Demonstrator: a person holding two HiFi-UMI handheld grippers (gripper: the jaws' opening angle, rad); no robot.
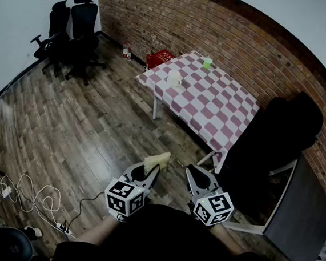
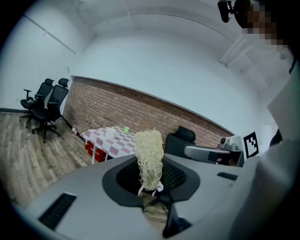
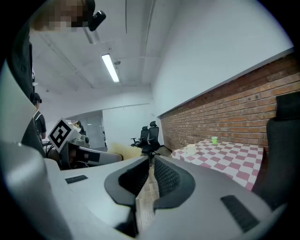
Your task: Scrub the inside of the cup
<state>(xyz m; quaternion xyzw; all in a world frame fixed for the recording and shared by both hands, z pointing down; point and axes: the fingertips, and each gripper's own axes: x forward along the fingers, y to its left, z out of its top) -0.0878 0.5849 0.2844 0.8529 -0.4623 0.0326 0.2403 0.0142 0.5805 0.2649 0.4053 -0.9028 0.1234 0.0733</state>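
No readable text, label, brand, number or sign in any view.

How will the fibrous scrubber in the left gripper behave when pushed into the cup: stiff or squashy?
The scrubber looks like loose, open fibres, so it is probably light and squashy. It sticks out unsupported beyond the left gripper, pinched only at its base, so it seems to hold its shape, but its free end may bend against the wall of the white cup.

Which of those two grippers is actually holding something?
The left gripper: it is shut on a pale, stringy scrubber. The right gripper has nothing between its jaws.
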